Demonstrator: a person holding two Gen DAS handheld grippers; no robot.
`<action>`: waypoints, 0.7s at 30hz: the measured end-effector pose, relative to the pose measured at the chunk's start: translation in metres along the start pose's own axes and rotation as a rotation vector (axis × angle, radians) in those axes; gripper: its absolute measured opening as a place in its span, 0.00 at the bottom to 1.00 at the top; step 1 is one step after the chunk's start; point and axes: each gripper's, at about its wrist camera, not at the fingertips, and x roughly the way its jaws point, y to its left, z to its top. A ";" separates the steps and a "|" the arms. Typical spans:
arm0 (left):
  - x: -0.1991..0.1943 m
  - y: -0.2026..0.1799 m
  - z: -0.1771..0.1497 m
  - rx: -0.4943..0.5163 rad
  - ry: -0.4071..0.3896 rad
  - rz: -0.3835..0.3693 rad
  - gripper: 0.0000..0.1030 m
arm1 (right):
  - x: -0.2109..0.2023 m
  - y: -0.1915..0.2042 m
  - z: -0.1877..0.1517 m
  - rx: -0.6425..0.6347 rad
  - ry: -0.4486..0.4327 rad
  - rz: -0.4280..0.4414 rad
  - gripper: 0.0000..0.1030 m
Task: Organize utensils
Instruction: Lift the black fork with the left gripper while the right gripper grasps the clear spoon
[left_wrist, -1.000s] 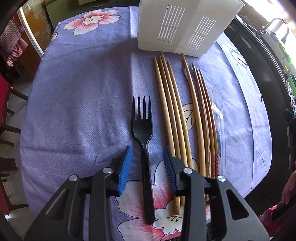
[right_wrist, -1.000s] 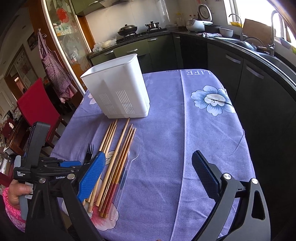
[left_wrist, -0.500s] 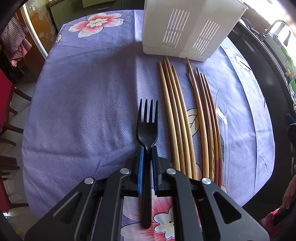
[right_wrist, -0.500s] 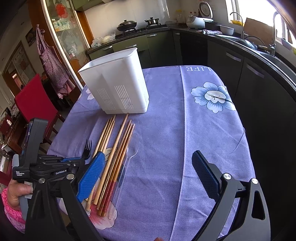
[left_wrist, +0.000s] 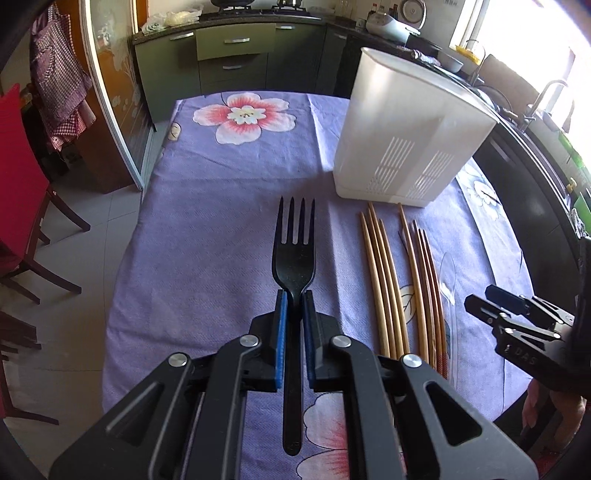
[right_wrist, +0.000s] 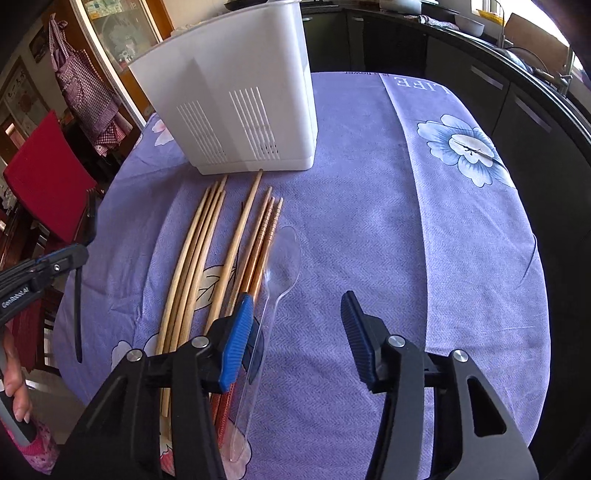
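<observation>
Currently, left gripper (left_wrist: 293, 306) is clenched on a black plastic fork (left_wrist: 293, 258), four tines aimed beside the white slotted utensil holder (left_wrist: 410, 136). Right gripper (right_wrist: 295, 328) is released above the clear plastic spoon (right_wrist: 273, 280), beside wooden chopsticks (right_wrist: 207, 258).

Fork (left_wrist: 293, 266): black, faint speckle.
Left gripper (left_wrist: 293, 328): black frame, blue ribbed pads.
Right gripper (right_wrist: 295, 332): black frame, blue ribbed pads.
Chopsticks (right_wrist: 207, 254): left group pale tan wood; right group darker reddish brown, ringed tips, red patterned near ends.
Spoon (right_wrist: 273, 280): clear, colourless.
Utensil holder (right_wrist: 236, 92): white, slotted vent panels.
Tablecloth (right_wrist: 369, 221): lilac, herringbone weave; pink-white and blue-white flower prints.
Chair (right_wrist: 44, 177), far left: red.
</observation>
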 end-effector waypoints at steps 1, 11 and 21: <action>-0.004 0.004 0.001 -0.006 -0.013 -0.001 0.08 | 0.003 0.000 0.000 -0.001 0.006 -0.018 0.38; -0.022 0.016 0.003 -0.007 -0.074 -0.023 0.08 | 0.015 0.007 0.001 0.019 0.048 -0.018 0.30; -0.028 0.015 0.001 0.005 -0.107 -0.031 0.08 | 0.019 0.017 0.001 0.011 0.069 -0.025 0.20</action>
